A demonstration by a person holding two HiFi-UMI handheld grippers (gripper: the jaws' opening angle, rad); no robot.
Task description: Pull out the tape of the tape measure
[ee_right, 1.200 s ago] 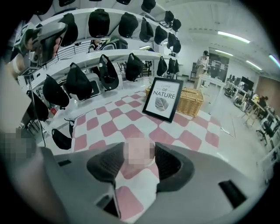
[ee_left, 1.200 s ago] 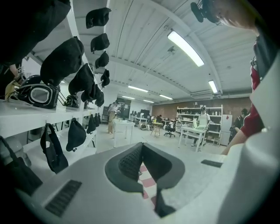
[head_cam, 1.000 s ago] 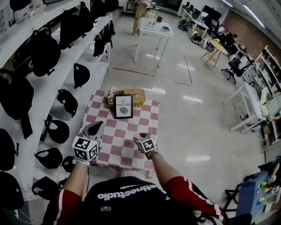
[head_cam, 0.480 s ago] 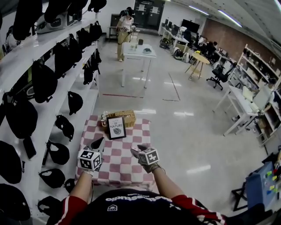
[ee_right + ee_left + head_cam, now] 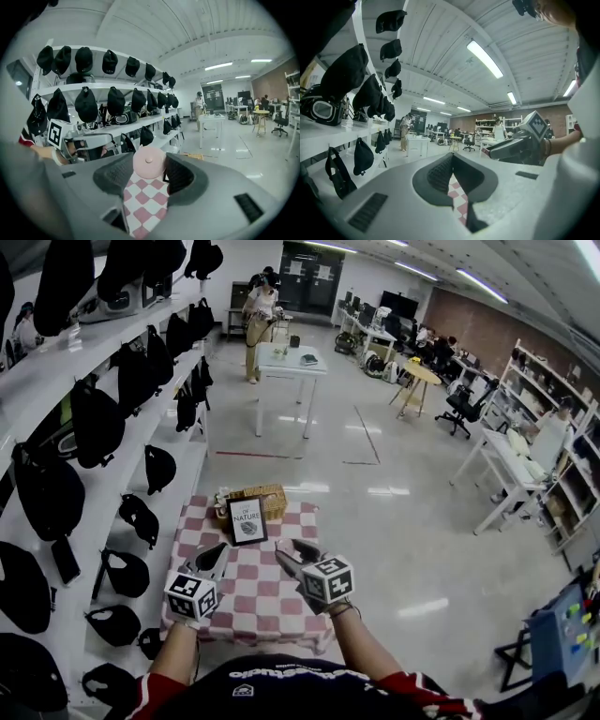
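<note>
In the right gripper view a round pink tape measure (image 5: 149, 161) sits between the two dark pads, pinched at the jaw tips, with the checkered cloth (image 5: 143, 201) far below it. My right gripper (image 5: 294, 550) is shut on it and hangs high above the table (image 5: 272, 606); the head view hides the tape measure behind the jaws. To its left, my left gripper (image 5: 214, 556) hovers at about the same height with its jaws together and nothing in them. No tape shows outside the case. Each gripper sees the other: the right gripper (image 5: 506, 147), the left gripper (image 5: 89, 140).
A framed sign (image 5: 247, 520) and a wicker basket (image 5: 265, 497) stand at the table's far end. White shelves of black caps (image 5: 98, 423) run along the left. Beyond is open floor, a white table (image 5: 286, 362) with a person behind it, and desks at the right.
Both grippers have risen above the table, the right one much more, with the pink tape measure still in its jaws. The head view has tilted up and shows more of the room.
</note>
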